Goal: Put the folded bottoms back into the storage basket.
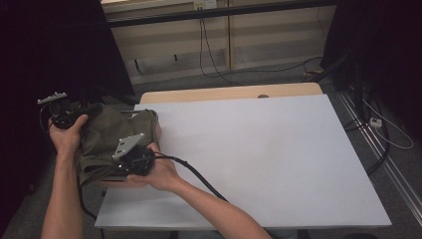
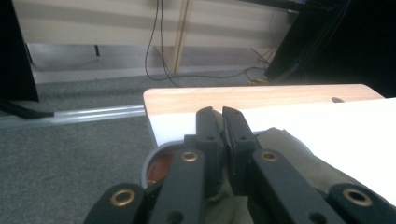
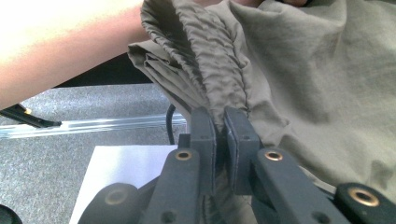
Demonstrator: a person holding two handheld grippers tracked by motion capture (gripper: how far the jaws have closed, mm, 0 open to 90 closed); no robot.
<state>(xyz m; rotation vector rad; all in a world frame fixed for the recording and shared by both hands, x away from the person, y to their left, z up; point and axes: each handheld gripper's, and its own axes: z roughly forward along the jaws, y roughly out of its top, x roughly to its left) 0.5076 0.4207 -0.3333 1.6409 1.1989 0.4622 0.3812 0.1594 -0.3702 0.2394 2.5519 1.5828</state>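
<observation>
An olive-green garment (image 1: 112,130) is bunched up over the left edge of the white table top (image 1: 259,154). My left gripper (image 1: 87,110) is at its far left side, held in a hand. In the left gripper view its jaws (image 2: 223,117) stand together with olive cloth (image 2: 289,151) pinched low between them. My right gripper (image 1: 119,162) comes at the garment from the near side. In the right gripper view it (image 3: 220,120) is shut on a gathered, crinkled band of the garment (image 3: 215,70). A bare forearm (image 3: 60,51) crosses behind the cloth.
A wooden strip (image 1: 229,92) shows along the table's far edge. A round grey-rimmed container (image 2: 156,161) with a reddish inside sits under the cloth by the table's left edge. Cables (image 1: 209,55) and a metal floor rail (image 2: 74,115) lie on the grey carpet. Dark panels stand left and right.
</observation>
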